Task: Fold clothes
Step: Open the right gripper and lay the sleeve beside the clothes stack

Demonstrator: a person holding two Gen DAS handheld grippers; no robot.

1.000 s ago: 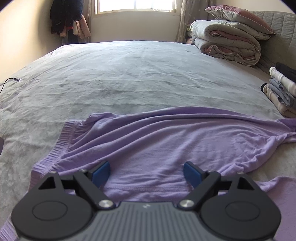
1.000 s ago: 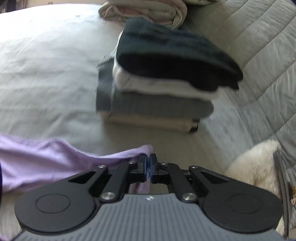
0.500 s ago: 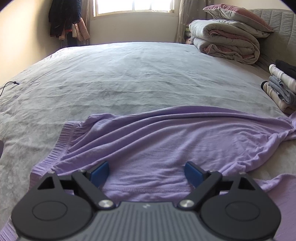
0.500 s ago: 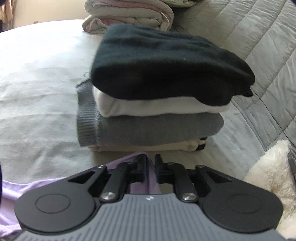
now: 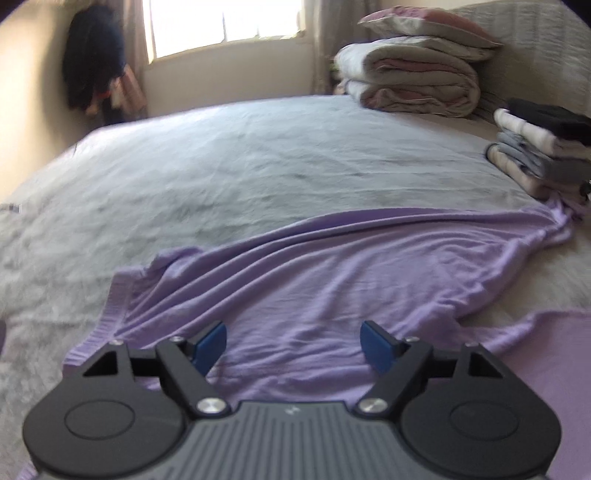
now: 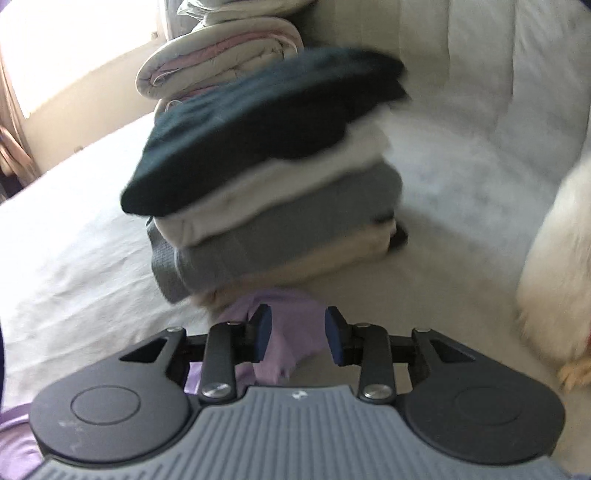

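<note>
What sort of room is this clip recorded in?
Most likely a home bedroom. A wide bed fills the view, with a folded quilt and pillow against a padded headboard, a window behind, and a stack of folded clothes beside the lilac top being folded.

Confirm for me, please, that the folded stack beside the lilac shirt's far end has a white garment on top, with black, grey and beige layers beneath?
Not quite: the top layer of the folded stack is the black garment, and the white garment lies directly under it. Grey and beige layers below are as you say, and the lilac shirt does end beside it. The right wrist view shows this.
</note>
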